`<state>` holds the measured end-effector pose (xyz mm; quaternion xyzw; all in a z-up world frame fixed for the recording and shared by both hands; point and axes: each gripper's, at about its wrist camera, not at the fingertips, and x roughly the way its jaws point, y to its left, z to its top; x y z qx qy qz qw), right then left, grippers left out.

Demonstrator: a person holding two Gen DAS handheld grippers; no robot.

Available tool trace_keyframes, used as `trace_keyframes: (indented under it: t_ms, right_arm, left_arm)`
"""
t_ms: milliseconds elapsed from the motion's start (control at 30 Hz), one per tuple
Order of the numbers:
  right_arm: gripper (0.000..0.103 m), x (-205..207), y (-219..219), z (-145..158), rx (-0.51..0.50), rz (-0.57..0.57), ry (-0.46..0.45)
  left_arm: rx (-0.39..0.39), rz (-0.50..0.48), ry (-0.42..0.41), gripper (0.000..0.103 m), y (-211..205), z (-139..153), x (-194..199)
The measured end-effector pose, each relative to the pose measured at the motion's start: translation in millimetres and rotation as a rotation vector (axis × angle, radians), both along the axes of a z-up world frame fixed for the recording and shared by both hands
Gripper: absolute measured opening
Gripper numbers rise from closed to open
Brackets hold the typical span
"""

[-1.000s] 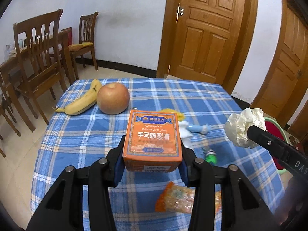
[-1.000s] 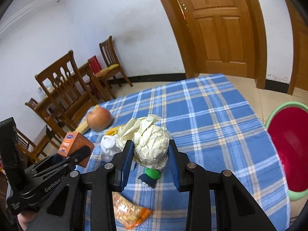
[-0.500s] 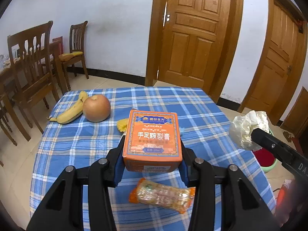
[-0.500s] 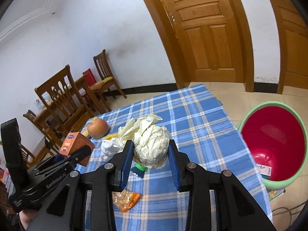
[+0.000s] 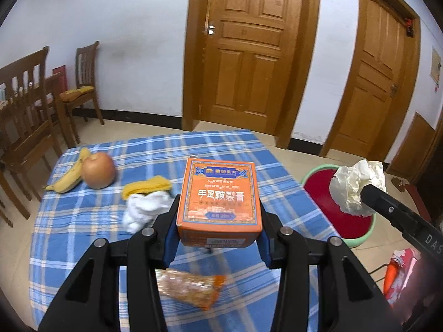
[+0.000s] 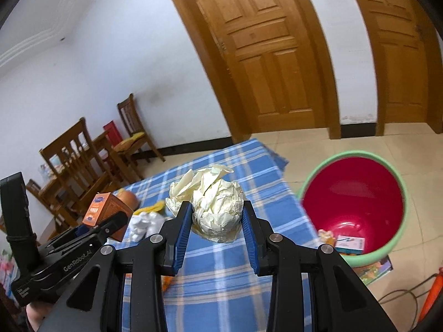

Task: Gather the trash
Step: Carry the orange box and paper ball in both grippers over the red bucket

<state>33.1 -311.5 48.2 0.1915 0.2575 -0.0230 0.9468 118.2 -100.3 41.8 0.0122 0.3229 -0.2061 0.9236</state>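
Left gripper [image 5: 218, 221]: clamped on rigid orange cardboard box [image 5: 220, 197], rectangular, glossy print, held above checked blue tablecloth [image 5: 227, 149]. Right gripper [image 6: 217, 222]: clamped on crumpled cream paper ball [image 6: 216, 210], creased and roughly round, above table edge. Beside table on tiled floor: round plastic bin [image 6: 354, 193], red interior, green rim.

We are in a home dining room. We see a table [image 5: 83, 238] under a blue checked cloth, with a banana [image 5: 69, 178] and an apple [image 5: 98, 170] at its far left. Wooden chairs [image 5: 83, 88] line the left wall, panelled wooden doors [image 5: 245, 52] stand beyond, and the floor [image 5: 301, 155] is tiled.
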Motion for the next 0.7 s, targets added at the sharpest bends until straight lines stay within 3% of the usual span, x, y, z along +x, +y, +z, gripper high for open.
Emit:
trace_keyframes:
  t_ms: [367,700]
  right_arm:
    - [0.036,-32.0,-54.7,-7.3,0.003,-0.174,-0.010]
    - [0.037,-43.6,-99.2,-30.4,0.060,-0.257,0.013]
  left_arm:
    - [-0.006,-0.143,0.005,0.047,-69.5,-0.9,-2.3]
    - [0.015,-0.243,0.021,0.046,-129.4,-14.3,-0.1]
